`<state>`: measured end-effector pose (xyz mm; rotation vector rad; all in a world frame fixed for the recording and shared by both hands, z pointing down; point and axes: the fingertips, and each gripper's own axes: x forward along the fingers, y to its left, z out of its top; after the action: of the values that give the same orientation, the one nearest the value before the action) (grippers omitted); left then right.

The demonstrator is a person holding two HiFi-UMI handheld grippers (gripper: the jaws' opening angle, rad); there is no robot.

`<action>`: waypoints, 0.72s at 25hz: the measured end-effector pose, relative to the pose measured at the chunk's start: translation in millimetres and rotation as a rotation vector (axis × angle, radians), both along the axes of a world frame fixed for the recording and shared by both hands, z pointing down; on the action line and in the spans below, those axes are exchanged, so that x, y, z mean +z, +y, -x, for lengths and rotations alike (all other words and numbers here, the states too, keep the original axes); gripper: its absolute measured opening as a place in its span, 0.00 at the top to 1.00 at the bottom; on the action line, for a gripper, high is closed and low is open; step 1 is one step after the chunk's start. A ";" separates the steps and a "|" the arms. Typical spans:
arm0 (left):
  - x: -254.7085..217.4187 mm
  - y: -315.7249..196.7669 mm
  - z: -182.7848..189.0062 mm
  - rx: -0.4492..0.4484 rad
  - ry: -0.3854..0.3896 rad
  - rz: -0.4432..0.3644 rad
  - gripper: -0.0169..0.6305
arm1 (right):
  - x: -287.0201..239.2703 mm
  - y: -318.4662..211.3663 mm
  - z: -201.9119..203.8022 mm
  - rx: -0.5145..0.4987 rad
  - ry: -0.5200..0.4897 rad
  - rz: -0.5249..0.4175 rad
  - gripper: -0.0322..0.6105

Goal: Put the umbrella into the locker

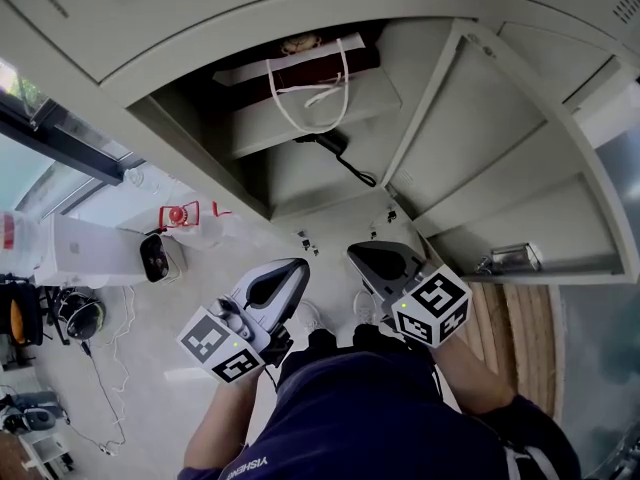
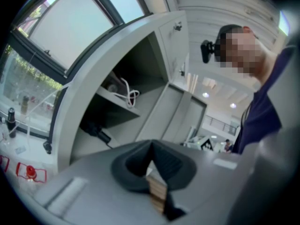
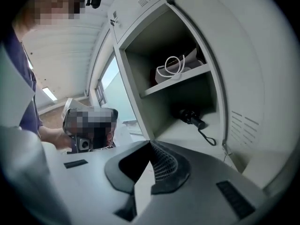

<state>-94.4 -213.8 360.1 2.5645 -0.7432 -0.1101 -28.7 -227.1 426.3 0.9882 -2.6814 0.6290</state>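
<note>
Near: left gripper point(image 1: 288, 276), jaws pressed together, nothing between them. Right gripper point(image 1: 372, 260), jaws likewise closed, empty. Far: open grey metal locker point(image 1: 300, 183). Black folded umbrella point(image 1: 330, 145) lies on its lower shelf, strap trailing right. White rope-handled bag point(image 1: 305, 78) on the upper shelf.

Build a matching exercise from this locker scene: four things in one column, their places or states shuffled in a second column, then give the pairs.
Things:
1. umbrella
2. white bag
3. locker door
4. right gripper

Places or states:
A. swung open
B. shut, nothing held
C. on the upper shelf
D. lying on the floor of the lower compartment

Pairs: 1-D, 2-C, 3-A, 4-B
</note>
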 end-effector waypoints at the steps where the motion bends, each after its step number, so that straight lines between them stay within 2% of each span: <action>1: 0.1 0.0 -0.9 -0.003 -0.001 0.000 0.97 | 0.6 1.0 -0.6 -0.007 0.002 0.003 0.94; 18: -1.1 -0.1 -10.7 -0.042 -0.002 -0.006 0.97 | -17.6 -9.0 -3.6 -0.040 0.046 -0.046 0.94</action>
<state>-83.6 -213.9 359.0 2.5556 -0.7991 -0.1239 -25.0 -236.1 408.7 0.9458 -2.6801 0.5323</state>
